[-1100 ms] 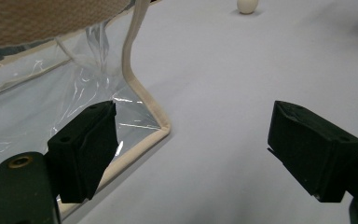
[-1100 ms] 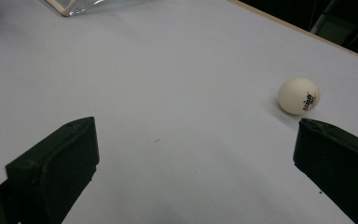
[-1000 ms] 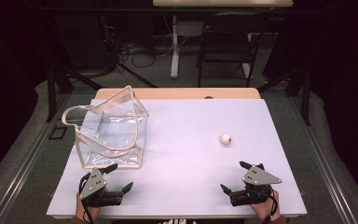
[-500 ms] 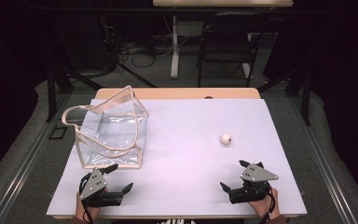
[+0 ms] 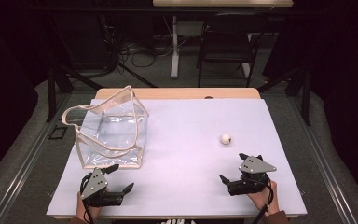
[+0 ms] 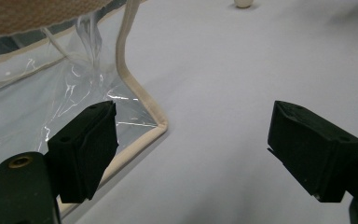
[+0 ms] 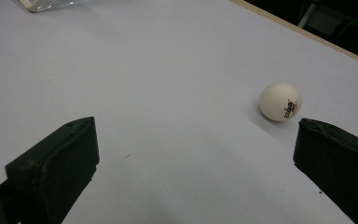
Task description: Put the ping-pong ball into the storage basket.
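A clear plastic bag with beige trim and handles stands open on the left of the pale mat. A small white ball lies on the right half. My left gripper sits open near the front edge, just in front of the bag's near right corner, with nothing between its jaws. My right gripper rests open a short way in front of the ball. In the right gripper view the ball with a printed mark lies ahead, close to the right jaw and apart from it.
The pale mat covers a wooden table whose far edge shows. Beyond it stand a dark chair and a white desk leg among floor cables. Open mat lies between bag and ball.
My right gripper has edged slightly forward toward the ball. The left gripper, the bag and the ball have stayed in place.
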